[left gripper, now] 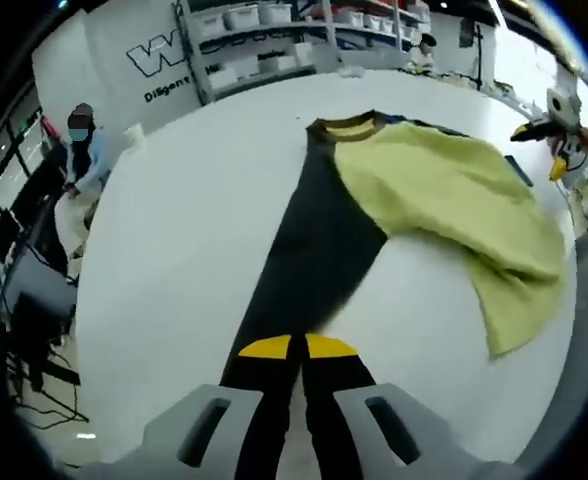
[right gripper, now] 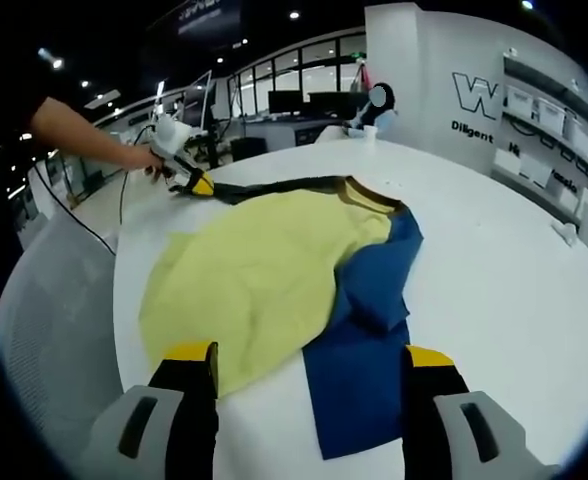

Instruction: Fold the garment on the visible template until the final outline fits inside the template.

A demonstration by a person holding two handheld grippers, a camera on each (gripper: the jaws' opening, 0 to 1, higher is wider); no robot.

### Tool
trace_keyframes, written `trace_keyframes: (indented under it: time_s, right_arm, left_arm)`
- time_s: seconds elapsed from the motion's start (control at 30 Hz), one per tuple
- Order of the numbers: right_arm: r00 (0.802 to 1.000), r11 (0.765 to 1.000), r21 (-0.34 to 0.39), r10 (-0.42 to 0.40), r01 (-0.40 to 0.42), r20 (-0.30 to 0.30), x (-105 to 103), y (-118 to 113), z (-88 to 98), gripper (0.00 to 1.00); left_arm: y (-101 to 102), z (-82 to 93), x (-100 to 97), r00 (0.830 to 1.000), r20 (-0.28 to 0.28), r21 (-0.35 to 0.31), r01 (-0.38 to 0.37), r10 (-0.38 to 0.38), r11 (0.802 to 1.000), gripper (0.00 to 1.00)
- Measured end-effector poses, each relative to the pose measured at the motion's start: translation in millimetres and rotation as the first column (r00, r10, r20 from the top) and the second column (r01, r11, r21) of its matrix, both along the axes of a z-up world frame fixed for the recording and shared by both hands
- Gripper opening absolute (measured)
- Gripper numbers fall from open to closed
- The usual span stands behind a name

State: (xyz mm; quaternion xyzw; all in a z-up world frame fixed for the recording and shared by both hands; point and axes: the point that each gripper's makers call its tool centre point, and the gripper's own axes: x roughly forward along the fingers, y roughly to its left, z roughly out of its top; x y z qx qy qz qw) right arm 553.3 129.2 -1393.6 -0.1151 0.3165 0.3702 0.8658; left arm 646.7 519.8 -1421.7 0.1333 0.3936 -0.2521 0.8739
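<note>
White tabletop [right gripper: 534, 300] carries the garment [right gripper: 274, 270], yellow half folded over, ahead of both claws. Left claw [left gripper: 295, 350] clamped on the dark edge, likely to drag it across. Right claw [right gripper: 309, 360] jaws apart, hovering over the blue part.

Bare white table [right gripper: 494, 230] lies open right of the garment [right gripper: 274, 270]; the other tongs [right gripper: 196, 184] occupy its far-left edge.

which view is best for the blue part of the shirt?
Right gripper view: the blue part of the shirt lies in front of the open right gripper, plainly visible beside the yellow part. In the left gripper view, only a blue edge peeks from behind the yellow.
</note>
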Motion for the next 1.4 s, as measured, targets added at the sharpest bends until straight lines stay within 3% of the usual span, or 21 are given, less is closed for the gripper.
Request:
trace_keyframes:
  time_s: [0.07, 0.17, 0.33, 0.43, 0.5, 0.57, 0.67, 0.8, 0.87, 0.93, 1.07, 1.17, 1.23, 1.27, 1.4]
  right_arm:
    - [1.000, 1.000, 0.002, 0.000, 0.000, -0.001, -0.3, 0.9, 0.1, 0.71]
    - [1.000, 1.000, 0.002, 0.002, -0.002, 0.000, -0.5, 1.9, 0.0, 0.71]
    - [1.000, 1.000, 0.004, 0.006, -0.006, 0.002, -0.4, 4.0, 0.4, 0.71]
    - [1.000, 1.000, 0.007, 0.006, -0.006, 0.004, 0.4, 5.0, 1.7, 0.71]
    - [1.000, 1.000, 0.006, 0.007, -0.007, 0.006, 1.2, 5.3, 2.1, 0.71]
    - [1.000, 1.000, 0.006, 0.010, -0.010, 0.008, 1.7, 6.4, 2.8, 0.71]
    - [1.000, 1.000, 0.007, 0.011, -0.011, 0.010, 3.0, 7.4, 3.2, 0.70]
    - [1.000, 1.000, 0.008, 0.016, -0.016, 0.014, 4.4, 10.3, 5.3, 0.70]
    - [1.000, 1.000, 0.010, 0.015, -0.016, 0.015, 5.0, 11.2, 6.0, 0.70]
    - [1.000, 1.000, 0.007, 0.016, -0.016, 0.016, 6.1, 11.6, 6.2, 0.70]
    - [1.000, 1.000, 0.009, 0.017, -0.018, 0.017, 6.3, 14.3, 6.2, 0.70]
    - [1.000, 1.000, 0.009, 0.018, -0.018, 0.013, 5.9, 14.8, 4.8, 0.70]
    - [1.000, 1.000, 0.010, 0.017, -0.017, 0.013, 5.5, 15.4, 4.9, 0.70]
    - [1.000, 1.000, 0.009, 0.016, -0.016, 0.012, 5.7, 15.0, 4.3, 0.70]
    - [1.000, 1.000, 0.011, 0.013, -0.013, 0.012, 5.0, 15.4, 5.0, 0.70]
  left_arm:
    - [-5.2, 8.1, -0.7, 1.000, -0.009, -0.060, 0.005, -0.006, 0.998, 0.05]
    - [-1.0, 16.5, -0.2, 1.000, -0.004, -0.053, 0.005, -0.005, 0.999, 0.05]
    - [-4.0, 30.6, -0.1, 1.000, -0.012, -0.134, -0.007, 0.005, 0.991, 0.05]
    - [-10.1, 38.9, -1.2, 0.997, -0.065, -0.237, -0.058, 0.044, 0.970, 0.05]
    - [-16.6, 46.9, -2.4, 0.992, -0.114, -0.328, -0.089, 0.054, 0.941, 0.05]
    - [-14.7, 49.5, -0.2, 0.988, -0.137, -0.349, -0.114, 0.070, 0.930, 0.05]
    - [-7.7, 53.4, 5.0, 0.992, -0.105, -0.326, -0.106, 0.076, 0.939, 0.05]
    - [3.3, 52.9, 9.6, 0.990, -0.103, -0.316, -0.127, 0.099, 0.940, 0.04]
    - [13.4, 52.9, 15.2, 0.991, -0.079, -0.279, -0.124, 0.106, 0.952, 0.04]
    - [17.5, 56.5, 18.0, 0.990, -0.080, -0.288, -0.132, 0.114, 0.948, 0.04]
    - [28.3, 50.6, 20.4, 0.989, -0.076, -0.241, -0.144, 0.130, 0.960, 0.04]
    - [41.2, 38.8, 20.8, 0.987, -0.068, -0.156, -0.155, 0.146, 0.976, 0.04]
    - [48.5, 34.8, 24.2, 0.991, -0.017, -0.084, -0.133, 0.132, 0.987, 0.03]
    - [50.0, 36.0, 28.0, 0.993, 0.027, -0.064, -0.113, 0.115, 0.991, 0.03]
    - [56.5, 32.1, 28.5, 0.992, 0.037, -0.020, -0.119, 0.120, 0.993, 0.03]
